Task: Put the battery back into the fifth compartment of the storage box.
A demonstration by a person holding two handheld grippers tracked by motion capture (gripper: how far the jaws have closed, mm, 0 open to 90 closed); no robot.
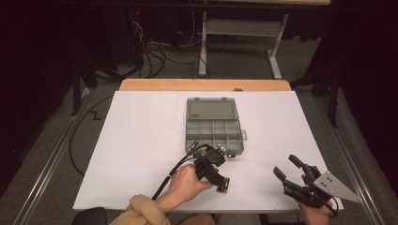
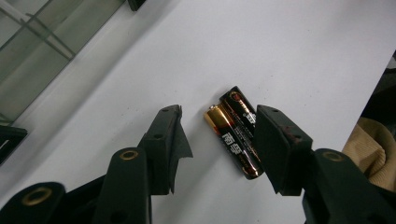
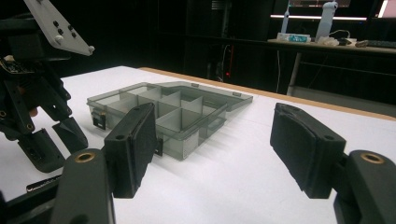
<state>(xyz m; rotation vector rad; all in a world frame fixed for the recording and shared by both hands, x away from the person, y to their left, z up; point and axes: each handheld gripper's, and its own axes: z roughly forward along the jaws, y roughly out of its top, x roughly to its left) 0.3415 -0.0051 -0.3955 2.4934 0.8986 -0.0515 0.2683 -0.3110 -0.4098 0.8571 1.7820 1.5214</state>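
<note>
Two AA batteries (image 2: 233, 135), black and gold, lie side by side on the white table sheet (image 2: 289, 51). My left gripper (image 2: 218, 112) points down over them with its jaws apart. The batteries sit between the jaws, close against the right pad (image 2: 275, 144), while the left pad stands clear of them. From above, that gripper (image 1: 221, 184) is near the table's front middle, just in front of a clear grey organizer box (image 1: 188, 136) with its lid laid open. My right gripper (image 1: 284, 164) is held open and empty at the front right.
The box's empty compartments (image 3: 182, 109) face my right gripper (image 3: 212, 112), with the left gripper (image 3: 46, 135) beside them. A wooden table edge (image 1: 206, 84) runs along the back. Cables and a desk frame (image 1: 277, 51) are on the floor beyond.
</note>
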